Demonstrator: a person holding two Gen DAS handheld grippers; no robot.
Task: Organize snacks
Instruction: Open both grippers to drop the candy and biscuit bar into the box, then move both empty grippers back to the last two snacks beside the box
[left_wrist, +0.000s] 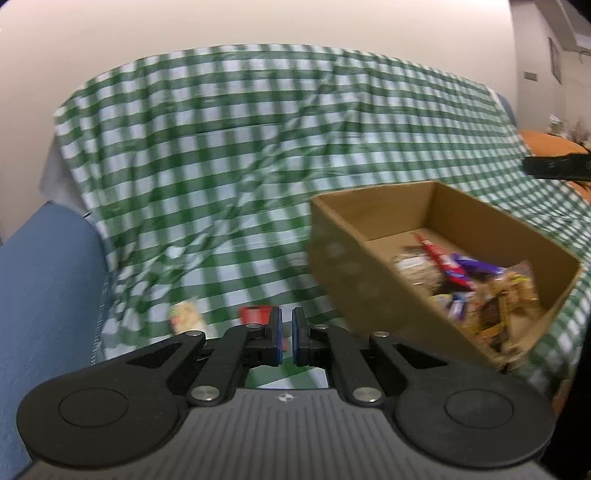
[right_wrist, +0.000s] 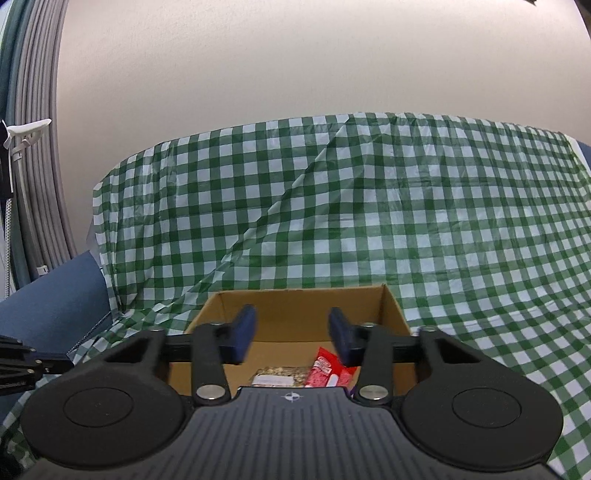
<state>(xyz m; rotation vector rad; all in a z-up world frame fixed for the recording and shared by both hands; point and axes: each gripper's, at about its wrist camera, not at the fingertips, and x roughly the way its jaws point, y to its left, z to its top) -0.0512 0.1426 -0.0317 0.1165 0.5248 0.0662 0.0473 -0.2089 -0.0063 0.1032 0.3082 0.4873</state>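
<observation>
An open cardboard box (left_wrist: 351, 266) stands on the checked cloth at the right of the left wrist view, holding several blurred snack packets (left_wrist: 458, 273). My left gripper (left_wrist: 287, 332) is shut, with nothing between its pads, low over the cloth left of the box. Just beyond its fingertips lie a red packet (left_wrist: 255, 314) and a pale packet (left_wrist: 184, 314). In the right wrist view my right gripper (right_wrist: 293, 332) hangs open and empty above the same box (right_wrist: 295, 310). Inside lie a grain-bar packet (right_wrist: 280, 374) and a red packet (right_wrist: 327, 369).
A green-and-white checked cloth (right_wrist: 369, 221) drapes over a sofa seat and back. A blue armrest (left_wrist: 44, 295) rises at the left. A grey curtain (right_wrist: 37, 166) hangs far left, and an orange cushion (left_wrist: 546, 144) lies far right. A plain wall stands behind.
</observation>
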